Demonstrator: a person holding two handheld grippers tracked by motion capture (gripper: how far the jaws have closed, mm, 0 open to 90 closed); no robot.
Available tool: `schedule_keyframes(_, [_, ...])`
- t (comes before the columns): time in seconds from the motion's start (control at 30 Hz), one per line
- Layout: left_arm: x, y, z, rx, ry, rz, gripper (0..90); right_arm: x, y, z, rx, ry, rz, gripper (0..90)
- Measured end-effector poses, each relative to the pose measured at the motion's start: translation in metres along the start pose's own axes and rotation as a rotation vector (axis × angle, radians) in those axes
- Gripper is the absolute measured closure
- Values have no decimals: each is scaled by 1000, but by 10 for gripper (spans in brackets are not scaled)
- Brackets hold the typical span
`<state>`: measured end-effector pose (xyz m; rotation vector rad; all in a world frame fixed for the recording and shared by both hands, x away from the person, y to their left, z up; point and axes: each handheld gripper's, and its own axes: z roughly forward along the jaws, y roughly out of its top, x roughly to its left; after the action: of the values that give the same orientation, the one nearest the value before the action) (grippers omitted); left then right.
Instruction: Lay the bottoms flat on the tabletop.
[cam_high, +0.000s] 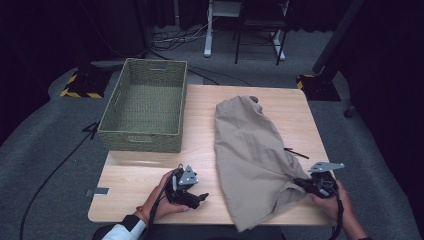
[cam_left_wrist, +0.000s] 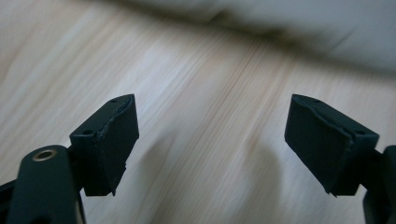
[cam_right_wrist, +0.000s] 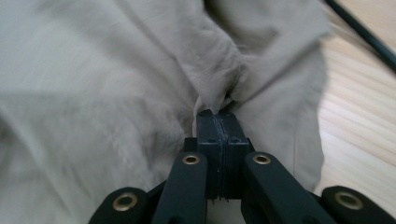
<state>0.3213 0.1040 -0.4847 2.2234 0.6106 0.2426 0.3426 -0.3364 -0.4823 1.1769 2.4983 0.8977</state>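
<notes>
Beige garment (cam_high: 252, 160): one item, spread over the right half of the bench (cam_high: 150, 175), running from centre frame down to the lower edge. The right hand-held gripper (cam_high: 306, 184), at lower right, has its jaws fully closed on a bunched fold at the garment's near right edge, probably to lift or drag it. The left hand-held gripper (cam_high: 200, 197), at lower centre-left, points toward the garment with jaws wide apart and nothing between them, likely ready for a second hold. One woven basket (cam_high: 145, 102) stands at upper left, well apart from the garment.

The beige cloth (cam_left_wrist: 299, 28) is blurred beyond the left tongs (cam_left_wrist: 212, 140).
</notes>
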Motion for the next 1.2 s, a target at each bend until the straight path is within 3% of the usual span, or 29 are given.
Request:
schedule_keyframes(0.13, [-13,22,4,-65,-54,32,192,36,16,15,6,69,-75,894])
schedule_keyframes(0.23, [-19,30,16,-38,-53,69,196,58,27,25,4,114,-131,887])
schedule_keyframes(0.33, [-18,28,27,9,-43,82,200,71,33,26,-19,119,-172,875])
schedule_keyframes(0.53, [-9,16,39,95,6,95,219,67,29,2,-94,89,-173,877])
schedule_keyframes(0.57, [-7,14,39,86,-8,68,216,64,27,-4,-104,85,-171,887])
schedule_keyframes(0.7, [-4,13,39,89,-24,35,214,55,16,-20,-121,44,-148,890])
schedule_keyframes(0.83, [-4,13,40,84,-25,33,210,55,15,-18,-135,32,-132,687])
schedule_keyframes(0.9, [-4,13,40,82,-33,43,211,65,22,-14,-157,49,-163,552])
schedule_keyframes(1.03, [-5,11,40,71,-33,45,212,85,33,-2,-170,100,-213,417])
schedule_keyframes(1.13, [-5,11,40,71,-37,46,213,96,34,13,-133,144,-256,366])
schedule_keyframes(1.2, [-6,10,39,67,-40,53,215,100,31,20,-105,163,-275,387])
